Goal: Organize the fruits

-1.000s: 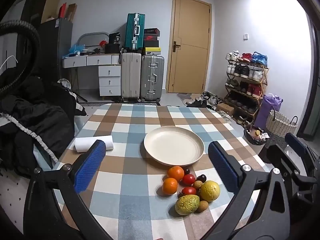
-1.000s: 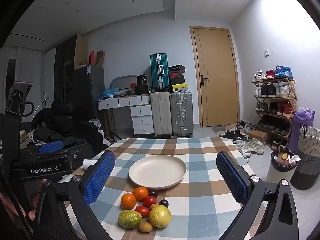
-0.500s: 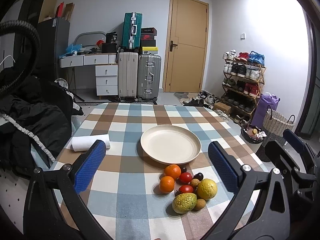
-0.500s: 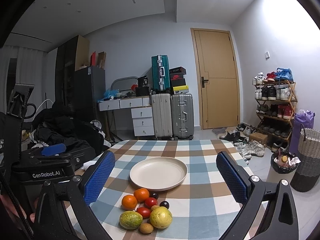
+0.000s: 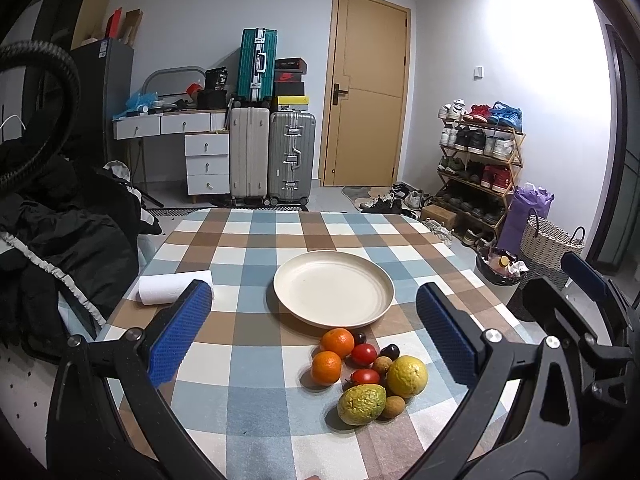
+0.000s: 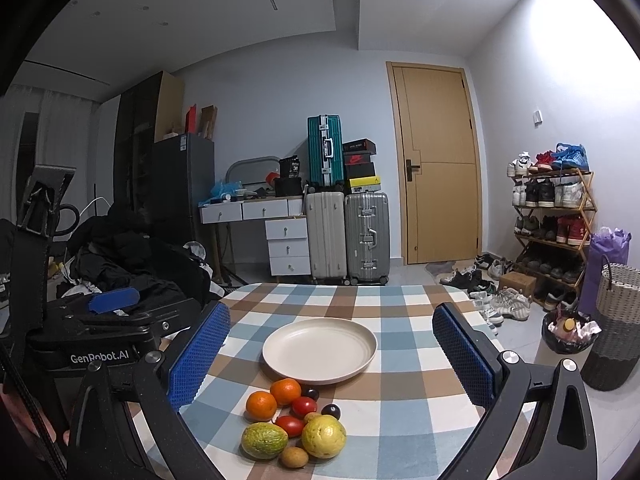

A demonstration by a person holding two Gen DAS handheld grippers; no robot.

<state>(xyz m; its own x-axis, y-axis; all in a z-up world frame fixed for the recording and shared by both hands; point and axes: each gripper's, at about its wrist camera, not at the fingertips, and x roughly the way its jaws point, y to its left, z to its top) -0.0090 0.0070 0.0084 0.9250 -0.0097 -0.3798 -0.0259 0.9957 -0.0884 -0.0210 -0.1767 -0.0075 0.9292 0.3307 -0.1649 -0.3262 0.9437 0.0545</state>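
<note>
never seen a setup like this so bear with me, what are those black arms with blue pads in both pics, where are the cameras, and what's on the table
Those are two hand-held grippers, not robot arms: a person carries one in each hand. Each has a fisheye camera looking forward between its two blue-padded fingers. One picture comes from the left gripper, the other from the right gripper. Both are open and hold nothing.

On the checked tablecloth sits an empty cream plate. In front of it is a loose cluster of fruit: two oranges, two red tomatoes, a yellow citrus fruit, a green-yellow fruit, plus a few small dark and brown fruits. A white paper roll lies at the left.
</note>
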